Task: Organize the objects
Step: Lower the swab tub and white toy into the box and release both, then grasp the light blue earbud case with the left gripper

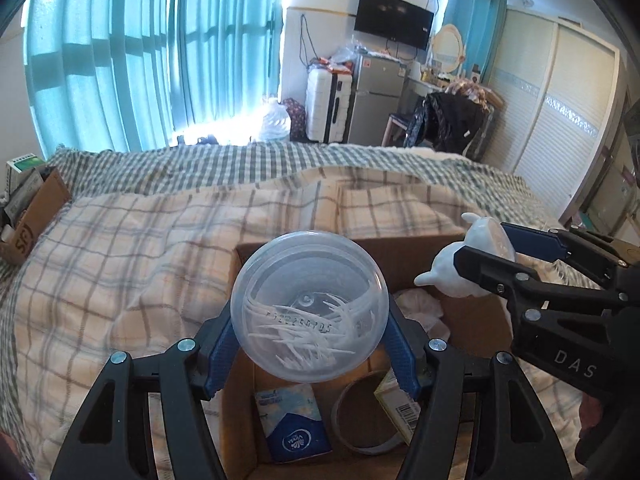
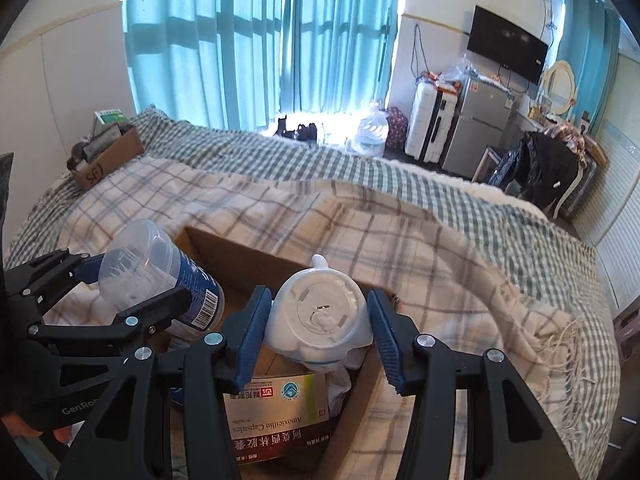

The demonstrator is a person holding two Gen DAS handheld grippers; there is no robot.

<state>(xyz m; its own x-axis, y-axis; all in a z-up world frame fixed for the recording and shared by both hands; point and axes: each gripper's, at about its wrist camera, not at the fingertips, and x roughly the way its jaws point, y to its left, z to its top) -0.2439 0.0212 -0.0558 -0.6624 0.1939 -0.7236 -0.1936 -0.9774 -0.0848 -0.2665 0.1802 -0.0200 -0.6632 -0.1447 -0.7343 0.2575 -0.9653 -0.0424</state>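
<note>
My left gripper (image 1: pixel 310 344) is shut on a clear plastic jar of floss picks (image 1: pixel 309 307), held above an open cardboard box (image 1: pixel 472 320) on the bed. The jar shows in the right wrist view (image 2: pixel 160 280) with a blue label. My right gripper (image 2: pixel 318 332) is shut on a white animal-shaped figurine (image 2: pixel 318 316), also over the box; it shows in the left wrist view (image 1: pixel 468 264). In the box lie a blue tissue pack (image 1: pixel 294 424), a tape ring (image 1: pixel 360 416) and an amoxicillin medicine carton (image 2: pixel 276 416).
The box sits on a plaid blanket (image 2: pixel 400 240) covering the bed. A second cardboard box (image 2: pixel 106 156) with items stands at the far left of the bed. Beyond are teal curtains, a suitcase (image 2: pixel 430 128), a small fridge (image 2: pixel 480 124) and a wardrobe.
</note>
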